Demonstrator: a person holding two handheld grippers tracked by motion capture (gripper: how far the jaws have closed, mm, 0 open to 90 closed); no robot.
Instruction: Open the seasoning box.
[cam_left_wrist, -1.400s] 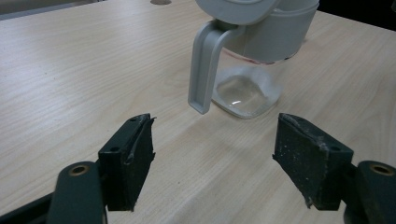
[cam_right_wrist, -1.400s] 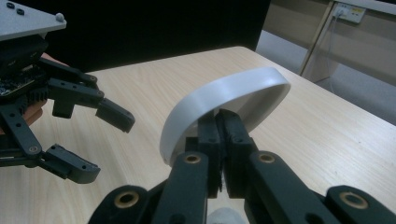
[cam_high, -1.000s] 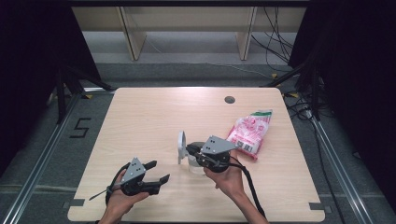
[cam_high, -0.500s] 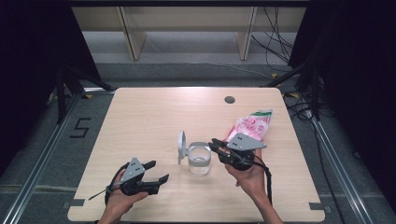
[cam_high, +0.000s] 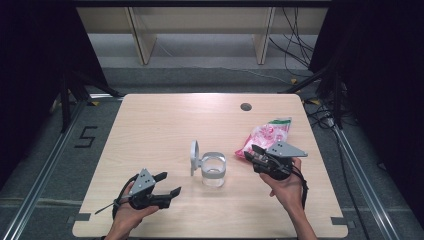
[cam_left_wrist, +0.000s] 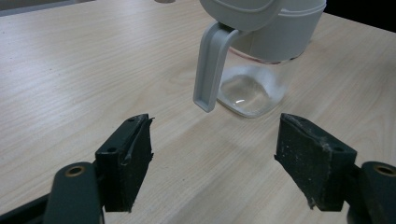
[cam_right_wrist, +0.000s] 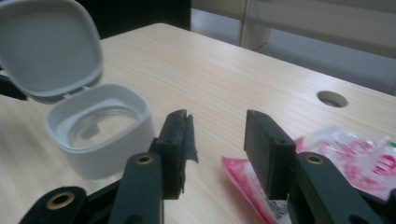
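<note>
Wooden table lies bare toward its far edge. Pink packet sits near the right edge; clear jar mid-table, lid up. Right gripper hovers between them, left gripper near the front edge, both spread, holding nothing.

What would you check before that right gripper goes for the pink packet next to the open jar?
1. Jar lid flipped open: ok, it stands up at the jar's left side.
2. Jar empty and upright: ok, clear bottom shows in the left gripper view.
3. Right gripper open: ok, jaws apart, nothing between them.
4. Pink packet within reach: ok, it lies just beyond the right gripper's jaws.
5. Left gripper free to steady the jar: ok, open, nothing held, aimed at the jar's handle.
6. Packet sealed or already torn: cannot tell.
</note>
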